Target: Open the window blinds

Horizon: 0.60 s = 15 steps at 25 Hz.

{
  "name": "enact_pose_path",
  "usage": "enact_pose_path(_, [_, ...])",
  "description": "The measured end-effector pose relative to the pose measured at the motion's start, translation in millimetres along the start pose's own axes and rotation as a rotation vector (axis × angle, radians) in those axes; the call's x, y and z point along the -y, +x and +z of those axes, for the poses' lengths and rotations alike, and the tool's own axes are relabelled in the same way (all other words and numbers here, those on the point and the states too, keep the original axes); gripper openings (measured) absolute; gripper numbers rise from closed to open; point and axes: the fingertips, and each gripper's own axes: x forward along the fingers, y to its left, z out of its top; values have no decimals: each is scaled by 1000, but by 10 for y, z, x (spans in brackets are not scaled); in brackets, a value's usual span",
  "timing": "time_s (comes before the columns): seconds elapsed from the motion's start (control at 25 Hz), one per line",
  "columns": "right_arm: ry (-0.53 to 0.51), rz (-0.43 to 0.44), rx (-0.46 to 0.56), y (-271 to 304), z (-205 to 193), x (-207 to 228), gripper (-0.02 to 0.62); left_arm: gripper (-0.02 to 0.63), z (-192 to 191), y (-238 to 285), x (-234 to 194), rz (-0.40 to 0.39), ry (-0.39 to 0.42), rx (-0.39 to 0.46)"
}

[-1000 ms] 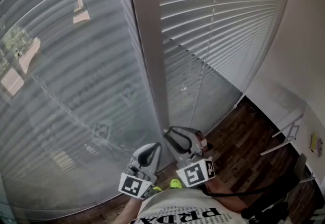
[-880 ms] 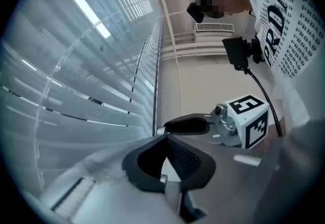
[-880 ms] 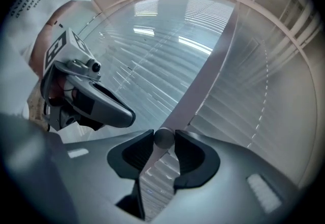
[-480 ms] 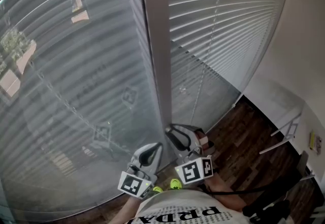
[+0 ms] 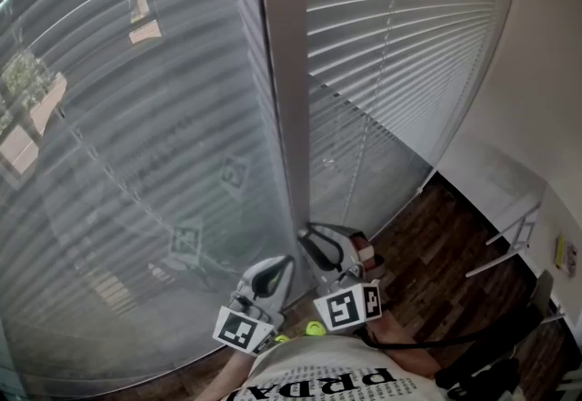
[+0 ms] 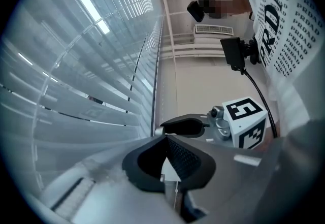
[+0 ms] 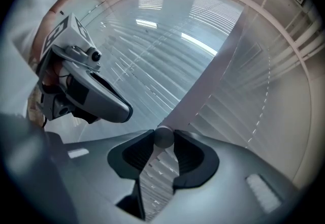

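White slatted window blinds point(image 5: 409, 54): my right gripper point(image 7: 163, 134) jaws clamp grey round wand point(image 7: 163, 138), probably; best roll wrist slowly, no tugging. My left gripper point(image 6: 165, 137) jaws clenched, empty.

Indoor room, window blinds point(image 5: 409, 54), wood floor point(image 5: 436, 245)

I've got both grippers down low by the foot of the window post point(image 5: 284, 135), close together, side by side. The left gripper point(image 5: 276, 268) sits just left of the post's base, nose aimed at it, jaw tips pressed together. The right gripper point(image 5: 310, 238) is just right of the post's base, a touch nearer it, held level, pads clamped on the round end of the wand point(image 7: 163, 136).
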Motion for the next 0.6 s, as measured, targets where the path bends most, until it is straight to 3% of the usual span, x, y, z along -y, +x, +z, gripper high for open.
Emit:
enact_pose_path(0.24, [23,3,9,-12,7,3,123,-5,24,17,25,-4,-7,19])
enact_pose_path(0.44, [41,6,3,-8,1,4,124,-5,70,34,21,12,-57,40])
enact_pose_path(0.6, [76,4,1,-3,3,14,124,-6,39,27,3,7,-23,12])
